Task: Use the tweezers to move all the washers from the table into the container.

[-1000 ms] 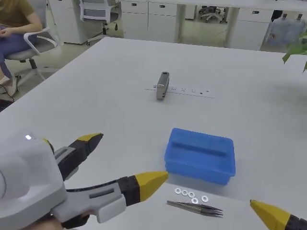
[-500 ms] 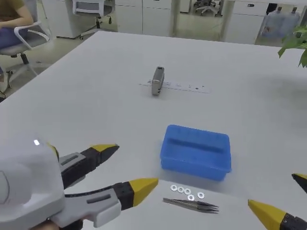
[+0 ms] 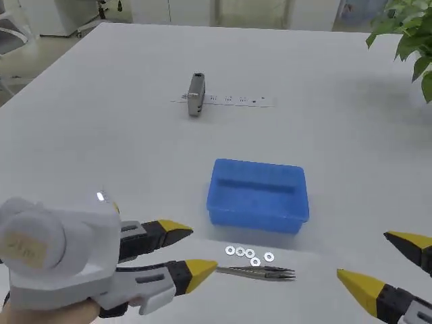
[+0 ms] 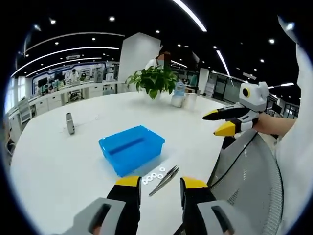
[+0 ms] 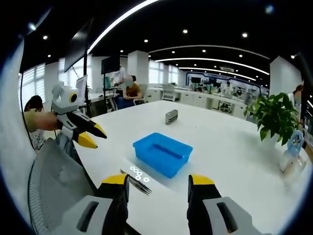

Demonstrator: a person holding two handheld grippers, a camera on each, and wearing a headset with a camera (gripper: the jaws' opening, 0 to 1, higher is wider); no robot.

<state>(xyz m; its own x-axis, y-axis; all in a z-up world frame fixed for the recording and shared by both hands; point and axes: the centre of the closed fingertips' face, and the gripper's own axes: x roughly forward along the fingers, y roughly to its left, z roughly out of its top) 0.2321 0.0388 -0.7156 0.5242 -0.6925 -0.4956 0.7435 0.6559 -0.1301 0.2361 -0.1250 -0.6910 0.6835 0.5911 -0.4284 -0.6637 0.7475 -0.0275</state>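
Observation:
Several small silver washers [image 3: 248, 254] lie in a short row on the white table, just in front of the blue container [image 3: 258, 194]. Metal tweezers [image 3: 256, 271] rest right below them, tips pointing right. My left gripper [image 3: 185, 250] hovers open at the lower left, its yellow tips a little left of the tweezers. My right gripper [image 3: 381, 266] is open at the lower right, apart from everything. In the left gripper view the tweezers [image 4: 164, 177] and washers [image 4: 153, 176] lie just ahead of the jaws. In the right gripper view the washers [image 5: 138, 175] and container [image 5: 162, 152] sit ahead.
A grey power adapter [image 3: 196, 94] stands plugged into a flush socket strip [image 3: 233, 100] at the table's far middle. A potted plant [image 3: 405, 34] is at the far right edge. The table's front edge runs close below the tweezers.
The head view has tilted down and shifted, so the table scene sits higher and further left. My left gripper's jaws have narrowed somewhat and my right gripper has come further into view.

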